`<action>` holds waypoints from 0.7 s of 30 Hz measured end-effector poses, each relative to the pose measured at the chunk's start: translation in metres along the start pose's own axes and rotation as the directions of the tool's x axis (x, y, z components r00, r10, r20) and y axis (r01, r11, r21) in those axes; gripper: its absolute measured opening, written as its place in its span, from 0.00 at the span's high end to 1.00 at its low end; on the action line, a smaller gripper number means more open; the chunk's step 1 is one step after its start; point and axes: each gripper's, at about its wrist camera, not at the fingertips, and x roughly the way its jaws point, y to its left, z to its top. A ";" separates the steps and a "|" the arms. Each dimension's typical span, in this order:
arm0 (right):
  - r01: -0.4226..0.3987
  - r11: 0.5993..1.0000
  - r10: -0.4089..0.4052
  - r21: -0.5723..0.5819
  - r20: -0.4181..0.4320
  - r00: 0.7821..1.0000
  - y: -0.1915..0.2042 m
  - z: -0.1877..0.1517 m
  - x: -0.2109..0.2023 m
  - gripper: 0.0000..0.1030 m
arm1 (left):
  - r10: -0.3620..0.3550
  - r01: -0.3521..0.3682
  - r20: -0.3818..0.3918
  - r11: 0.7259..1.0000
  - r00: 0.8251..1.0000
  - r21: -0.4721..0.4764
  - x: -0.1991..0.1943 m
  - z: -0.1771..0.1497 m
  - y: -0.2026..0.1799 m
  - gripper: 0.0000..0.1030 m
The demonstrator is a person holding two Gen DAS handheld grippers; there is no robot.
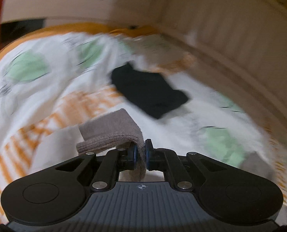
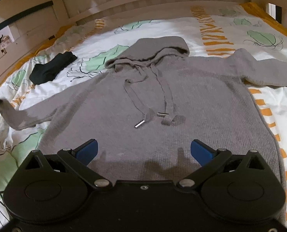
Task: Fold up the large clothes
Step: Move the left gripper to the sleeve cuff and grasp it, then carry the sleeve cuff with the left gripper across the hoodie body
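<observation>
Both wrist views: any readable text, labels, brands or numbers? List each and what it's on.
No readable text in either view.
Left tool: a crosshair mark on its base, no letters.
Duvet: orange stripes and green leaf shapes, no words.
Grey hoodie: no label or logo visible.
Black garment: plain.
Left view's background: too blurred to read.

Heavy motion blur is seen across the left wrist view: the bedspread point(image 1: 46, 96) and black garment point(image 1: 149, 92) are smeared. At 3 o'clock, the hoodie's sleeve point(image 2: 269, 71) is cut off by the frame edge.
</observation>
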 end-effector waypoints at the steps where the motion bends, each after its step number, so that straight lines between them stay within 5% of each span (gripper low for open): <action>1: 0.001 1.000 -0.001 0.000 -0.003 1.000 -0.002 -0.001 0.001 0.01 | -0.028 0.027 0.008 0.999 1.000 0.023 -0.004 0.003 -0.014 0.92; 10: -0.002 1.000 0.002 0.012 -0.007 1.000 -0.013 -0.004 0.000 0.01 | -0.294 0.290 -0.004 0.942 0.956 0.166 -0.009 0.000 -0.153 0.92; 16: 0.003 1.000 -0.003 0.031 0.007 1.000 -0.024 -0.007 -0.002 0.01 | -0.407 0.419 -0.098 0.885 0.908 0.202 0.021 -0.043 -0.231 0.92; 21: 0.008 0.998 -0.009 0.057 0.012 1.000 -0.032 -0.007 -0.003 0.01 | -0.434 0.472 -0.195 0.848 0.880 0.241 0.048 -0.094 -0.278 0.92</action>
